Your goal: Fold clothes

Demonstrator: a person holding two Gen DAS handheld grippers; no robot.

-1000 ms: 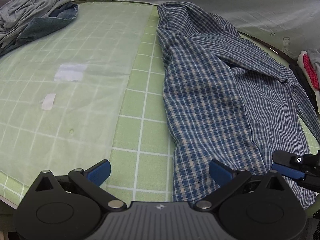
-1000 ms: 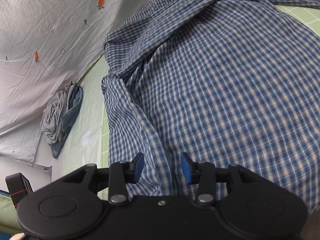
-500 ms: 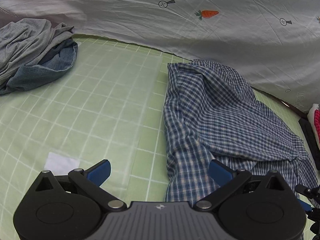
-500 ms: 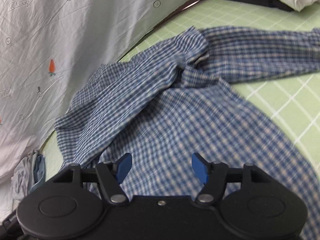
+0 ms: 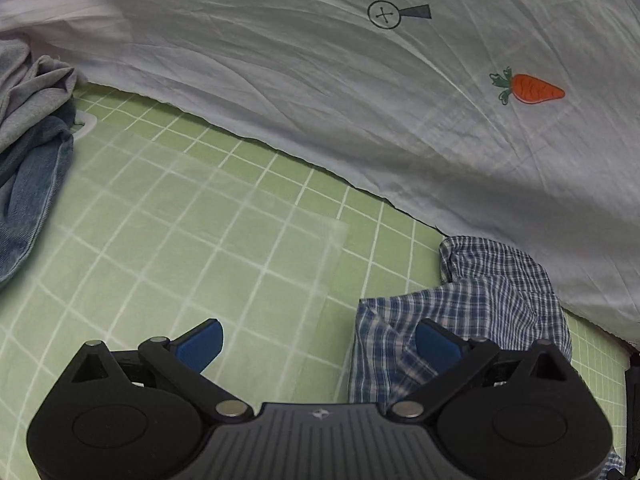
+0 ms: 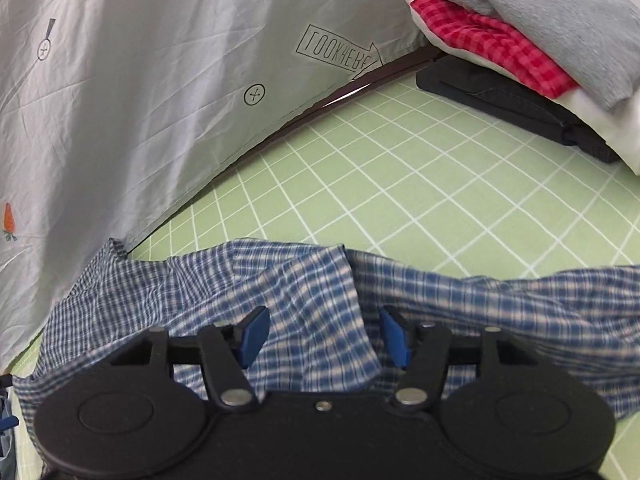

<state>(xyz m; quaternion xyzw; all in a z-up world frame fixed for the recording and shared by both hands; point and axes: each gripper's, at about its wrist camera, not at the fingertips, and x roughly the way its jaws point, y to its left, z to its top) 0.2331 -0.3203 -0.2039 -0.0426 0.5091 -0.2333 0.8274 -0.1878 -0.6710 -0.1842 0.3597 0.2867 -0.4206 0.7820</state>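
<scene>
A blue and white checked shirt (image 5: pixel 496 304) lies crumpled on the green grid mat (image 5: pixel 224 240), at the lower right of the left wrist view. In the right wrist view the shirt (image 6: pixel 304 292) spreads across the bottom, with its collar near the middle. My left gripper (image 5: pixel 318 346) is open and empty; its right finger hangs over the shirt's edge. My right gripper (image 6: pixel 324 336) is open and empty, just above the shirt's collar area.
A grey and denim clothes heap (image 5: pixel 28 132) lies at the mat's far left. A stack of folded clothes (image 6: pixel 516 36), grey over red check and white, sits on a black board (image 6: pixel 504 108) at the far right. A white printed sheet (image 5: pixel 360 100) rises behind the mat.
Both grippers have moved toward the far end of the shirt and tilted up. The right gripper's jaws have opened wider. The shirt lies unmoved.
</scene>
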